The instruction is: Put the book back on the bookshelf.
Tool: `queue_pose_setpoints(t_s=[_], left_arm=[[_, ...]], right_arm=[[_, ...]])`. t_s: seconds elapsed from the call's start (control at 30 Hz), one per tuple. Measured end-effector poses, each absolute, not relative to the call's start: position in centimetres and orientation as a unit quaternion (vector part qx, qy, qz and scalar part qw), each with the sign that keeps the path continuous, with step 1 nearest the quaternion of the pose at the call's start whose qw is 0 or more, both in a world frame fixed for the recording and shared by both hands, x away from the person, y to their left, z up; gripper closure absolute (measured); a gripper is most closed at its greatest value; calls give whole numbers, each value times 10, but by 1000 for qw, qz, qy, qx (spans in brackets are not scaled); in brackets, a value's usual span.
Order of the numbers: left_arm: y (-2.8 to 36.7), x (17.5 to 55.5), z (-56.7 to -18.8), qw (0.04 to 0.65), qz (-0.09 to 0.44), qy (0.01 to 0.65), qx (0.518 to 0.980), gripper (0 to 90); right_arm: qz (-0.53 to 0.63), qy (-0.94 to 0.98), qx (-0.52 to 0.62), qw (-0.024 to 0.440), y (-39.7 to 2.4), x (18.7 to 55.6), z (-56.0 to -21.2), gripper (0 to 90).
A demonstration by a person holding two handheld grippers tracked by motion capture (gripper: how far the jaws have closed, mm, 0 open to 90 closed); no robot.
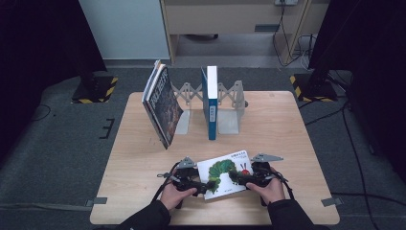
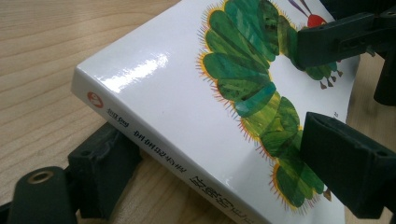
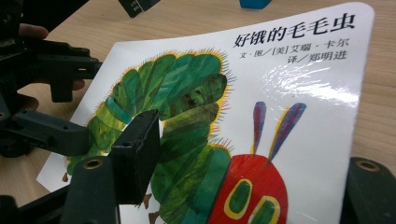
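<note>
Step in hand: lifting the caterpillar book point(image 1: 225, 173) at the bench's point(image 1: 287, 124) six o'clock edge. Left gripper point(image 1: 200, 186) clamps its spine side; right gripper point(image 1: 238, 179) clamps the opposite edge. Next, judged: carry it toward the bookend rack point(image 1: 229, 110) at twelve o'clock, upright.

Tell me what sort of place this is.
Probably a lab or studio set up for recording. A small wooden table stands alone on grey carpet, flanked by dark stands on hazard-striped bases, with cables across the floor. Books sit in a metal rack, like staged props.
</note>
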State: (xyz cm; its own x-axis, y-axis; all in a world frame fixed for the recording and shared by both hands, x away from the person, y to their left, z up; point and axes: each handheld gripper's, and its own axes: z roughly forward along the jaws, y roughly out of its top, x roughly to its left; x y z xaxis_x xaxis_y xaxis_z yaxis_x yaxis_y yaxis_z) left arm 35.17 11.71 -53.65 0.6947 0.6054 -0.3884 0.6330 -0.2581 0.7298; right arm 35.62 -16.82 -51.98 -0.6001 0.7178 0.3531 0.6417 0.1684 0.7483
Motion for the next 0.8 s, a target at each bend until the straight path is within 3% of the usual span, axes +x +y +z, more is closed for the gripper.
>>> queue_pose_setpoints(t_s=[0.8], left_arm=[[114,350,-535,462,-28,395,794,64]], right_arm=[[486,764,422,30,-163,355,-518,330]])
